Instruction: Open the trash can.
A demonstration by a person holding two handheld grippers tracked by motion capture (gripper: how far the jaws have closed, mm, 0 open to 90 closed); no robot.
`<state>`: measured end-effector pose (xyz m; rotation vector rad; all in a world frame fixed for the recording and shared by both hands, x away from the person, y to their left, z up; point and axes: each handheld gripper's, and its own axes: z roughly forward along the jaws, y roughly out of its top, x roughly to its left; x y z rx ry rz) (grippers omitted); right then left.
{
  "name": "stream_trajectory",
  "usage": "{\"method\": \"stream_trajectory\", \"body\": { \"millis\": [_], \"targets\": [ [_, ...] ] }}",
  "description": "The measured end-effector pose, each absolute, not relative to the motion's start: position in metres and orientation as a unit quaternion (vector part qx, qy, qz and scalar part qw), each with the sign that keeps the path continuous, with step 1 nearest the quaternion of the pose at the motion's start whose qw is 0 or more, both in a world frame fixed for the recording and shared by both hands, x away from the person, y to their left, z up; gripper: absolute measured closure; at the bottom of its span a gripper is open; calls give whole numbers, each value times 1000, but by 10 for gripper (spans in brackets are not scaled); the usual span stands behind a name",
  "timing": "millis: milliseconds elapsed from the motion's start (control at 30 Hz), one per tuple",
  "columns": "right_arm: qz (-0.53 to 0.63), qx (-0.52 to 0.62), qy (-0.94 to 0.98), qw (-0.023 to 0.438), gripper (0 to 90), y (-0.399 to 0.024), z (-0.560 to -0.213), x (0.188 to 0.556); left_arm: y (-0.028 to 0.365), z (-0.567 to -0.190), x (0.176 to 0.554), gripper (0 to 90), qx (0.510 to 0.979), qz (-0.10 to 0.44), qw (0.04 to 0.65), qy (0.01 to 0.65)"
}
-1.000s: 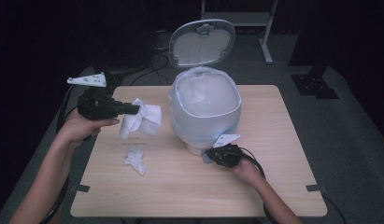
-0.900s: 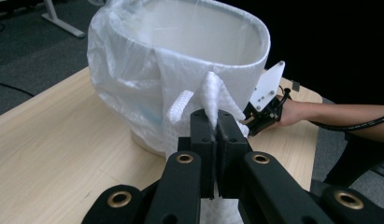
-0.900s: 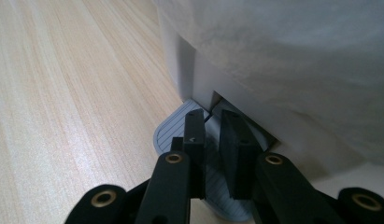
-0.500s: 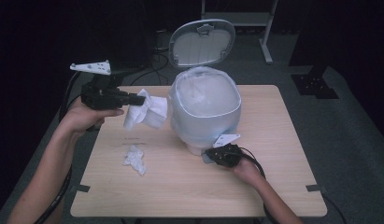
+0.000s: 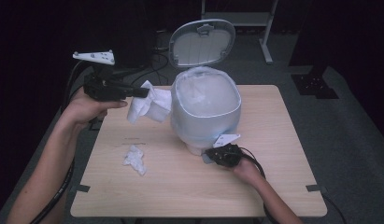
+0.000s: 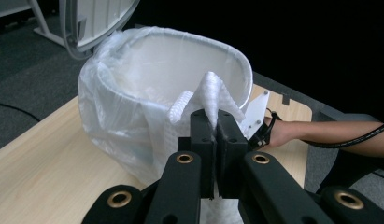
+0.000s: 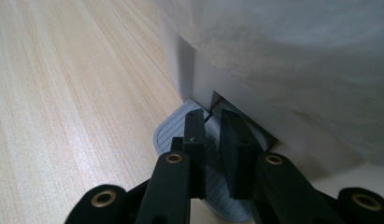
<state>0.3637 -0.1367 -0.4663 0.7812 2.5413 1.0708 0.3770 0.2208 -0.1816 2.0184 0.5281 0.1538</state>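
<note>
A white pedal bin [image 5: 206,109] lined with a clear plastic bag [image 6: 119,102] stands mid-table, its lid [image 5: 201,43] swung up and open. My left gripper [image 5: 145,92] is raised just left of the bin's rim and is shut on a white paper towel [image 5: 147,106]. In the left gripper view the towel [image 6: 206,93] sticks up between the closed jaws [image 6: 214,116], in front of the bin's open mouth. My right gripper [image 5: 213,156] is at the bin's base, jaws close together, resting on the grey ribbed pedal [image 7: 173,133].
A second crumpled tissue [image 5: 134,158] lies on the wooden table [image 5: 273,177], front left of the bin. Cables trail off both grippers. Dark floor and a stand base surround the table.
My left gripper has risen and carried the paper towel right, toward the bin's rim. The right gripper has stayed on the pedal and the lid has stayed up.
</note>
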Motion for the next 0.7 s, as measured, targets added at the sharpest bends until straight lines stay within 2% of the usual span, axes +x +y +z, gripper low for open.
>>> {"method": "stream_trajectory", "body": {
  "millis": [700],
  "targets": [
    [371,268,878,138,801,-137,-467,364,200,-156,384,878,839,65,499,206]
  ]
}}
